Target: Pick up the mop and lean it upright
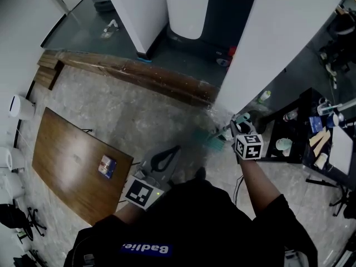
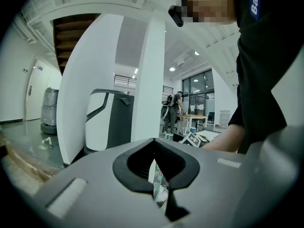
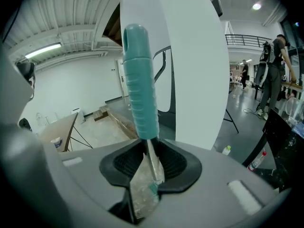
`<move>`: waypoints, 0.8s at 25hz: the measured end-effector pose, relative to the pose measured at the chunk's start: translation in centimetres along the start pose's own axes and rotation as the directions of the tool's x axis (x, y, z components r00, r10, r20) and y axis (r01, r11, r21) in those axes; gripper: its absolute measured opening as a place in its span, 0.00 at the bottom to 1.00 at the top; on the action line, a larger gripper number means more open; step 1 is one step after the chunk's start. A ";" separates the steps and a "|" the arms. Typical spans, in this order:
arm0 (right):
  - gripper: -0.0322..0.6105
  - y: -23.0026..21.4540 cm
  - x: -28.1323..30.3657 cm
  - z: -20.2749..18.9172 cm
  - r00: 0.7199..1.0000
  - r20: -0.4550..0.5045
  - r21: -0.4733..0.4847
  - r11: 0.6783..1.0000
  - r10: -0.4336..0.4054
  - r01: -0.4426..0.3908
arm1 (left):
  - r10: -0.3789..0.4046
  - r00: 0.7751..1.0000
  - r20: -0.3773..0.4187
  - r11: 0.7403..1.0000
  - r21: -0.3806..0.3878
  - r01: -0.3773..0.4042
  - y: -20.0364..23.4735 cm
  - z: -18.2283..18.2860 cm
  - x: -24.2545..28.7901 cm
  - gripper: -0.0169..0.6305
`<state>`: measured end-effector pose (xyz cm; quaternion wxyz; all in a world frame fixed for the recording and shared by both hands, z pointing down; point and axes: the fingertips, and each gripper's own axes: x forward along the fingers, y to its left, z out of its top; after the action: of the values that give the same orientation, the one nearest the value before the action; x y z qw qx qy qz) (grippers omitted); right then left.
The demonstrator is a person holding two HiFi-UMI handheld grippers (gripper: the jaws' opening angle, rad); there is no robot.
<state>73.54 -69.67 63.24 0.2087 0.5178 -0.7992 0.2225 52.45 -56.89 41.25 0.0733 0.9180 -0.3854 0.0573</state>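
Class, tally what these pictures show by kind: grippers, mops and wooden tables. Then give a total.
Grippers: 2, the left gripper and the right gripper
Mop: 1
Wooden table: 1
Total: 4

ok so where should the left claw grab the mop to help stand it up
Probably the thin metal shaft, below where the right claw clamps it under the teal grip. Come in from the person's left, jaws square across it: the shaft is slim and round, and the right side is taken. The left claw is empty.
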 end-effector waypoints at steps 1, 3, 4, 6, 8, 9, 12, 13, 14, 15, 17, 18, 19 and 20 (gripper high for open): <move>0.22 -0.2 0.5 0.0 1.000 -0.004 -0.004 1.000 0.001 -0.001 | 0.000 1.000 -0.003 1.000 -0.001 0.000 0.0 -0.1 0.1 0.06; 0.22 -0.8 1.4 0.3 1.000 0.005 -0.008 1.000 0.005 -0.005 | 0.002 1.000 -0.008 1.000 0.000 -0.002 0.2 -0.2 0.1 0.06; 0.22 -1.1 1.8 0.6 1.000 0.012 -0.009 1.000 0.005 -0.005 | 0.004 1.000 -0.011 1.000 0.002 -0.004 0.3 -0.3 0.2 0.06; 0.22 -1.7 2.7 1.3 1.000 0.021 -0.011 1.000 0.001 -0.001 | 0.008 1.000 -0.017 1.000 0.001 -0.008 0.6 -0.5 0.2 0.06; 0.22 -2.4 3.6 2.0 1.000 0.019 -0.015 1.000 -0.004 0.004 | 0.014 1.000 -0.022 1.000 -0.006 -0.014 0.9 -0.6 0.2 0.06; 0.22 -2.8 4.1 2.3 1.000 0.017 -0.017 1.000 -0.005 0.005 | 0.018 0.999 -0.027 1.000 -0.008 -0.018 1.0 -0.7 0.2 0.06; 0.22 -4.3 5.8 3.3 1.000 0.008 -0.012 1.000 -0.008 0.009 | 0.025 0.999 -0.040 1.000 -0.008 -0.026 1.3 -1.0 0.3 0.06; 0.22 -4.8 6.4 3.7 1.000 0.003 -0.007 1.000 -0.013 0.013 | 0.025 0.999 -0.042 1.000 -0.008 -0.026 1.4 -1.1 0.4 0.06; 0.22 -5.3 7.0 4.1 1.000 -0.003 -0.004 1.000 -0.019 0.019 | 0.025 0.999 -0.045 1.000 -0.008 -0.025 1.4 -1.2 0.4 0.06; 0.22 -5.8 7.6 4.5 1.000 -0.009 -0.003 1.000 -0.026 0.026 | 0.023 0.999 -0.047 1.000 -0.010 -0.024 1.4 -1.3 0.5 0.06; 0.22 -6.7 8.7 5.1 0.999 -0.026 -0.003 0.999 -0.040 0.040 | 0.023 0.998 -0.052 1.000 -0.016 -0.024 1.5 -1.6 0.7 0.06; 0.22 -7.3 9.3 5.3 0.998 -0.035 -0.003 0.999 -0.048 0.048 | 0.024 0.998 -0.054 1.000 -0.018 -0.025 1.5 -1.7 0.8 0.06; 0.22 -7.8 9.8 5.6 0.997 -0.046 -0.002 0.998 -0.059 0.059 | 0.026 0.998 -0.057 0.999 -0.019 -0.027 1.6 -1.8 0.9 0.06; 0.22 -8.4 10.2 5.8 0.996 -0.059 -0.002 0.997 -0.071 0.071 | 0.029 0.998 -0.060 0.999 -0.020 -0.030 1.6 -1.8 1.0 0.06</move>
<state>76.87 -83.56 65.47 0.2397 0.5393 -0.7738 0.2301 51.86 -58.38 43.37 0.0936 0.9094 -0.3970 0.0819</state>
